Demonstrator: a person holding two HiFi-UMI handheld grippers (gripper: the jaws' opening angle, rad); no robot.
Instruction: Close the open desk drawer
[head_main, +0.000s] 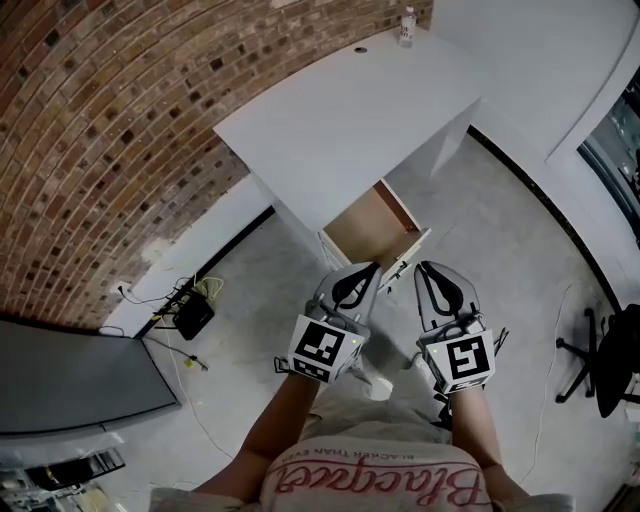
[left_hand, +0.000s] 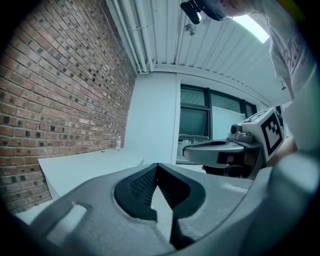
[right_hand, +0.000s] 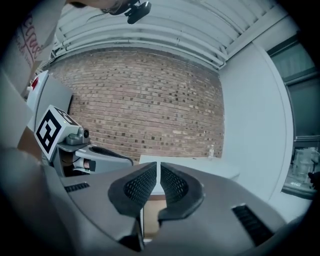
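Left claw (left_hand: 157, 167) pointing across white worktop (left_hand: 85, 167), jaws meeting at tips, gripping nothing. Brick wall (left_hand: 60, 100) running along claw's left. Right claw (left_hand: 189, 151) hovering just beside, on right.

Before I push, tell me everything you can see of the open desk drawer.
The drawer stands pulled well out of the white desk. Its walls and front panel look white, its bottom light brown like wood; it appears empty. Both shut, the left gripper and right gripper point at its front panel; the left's tips overlap it in the head view, but contact cannot be confirmed.
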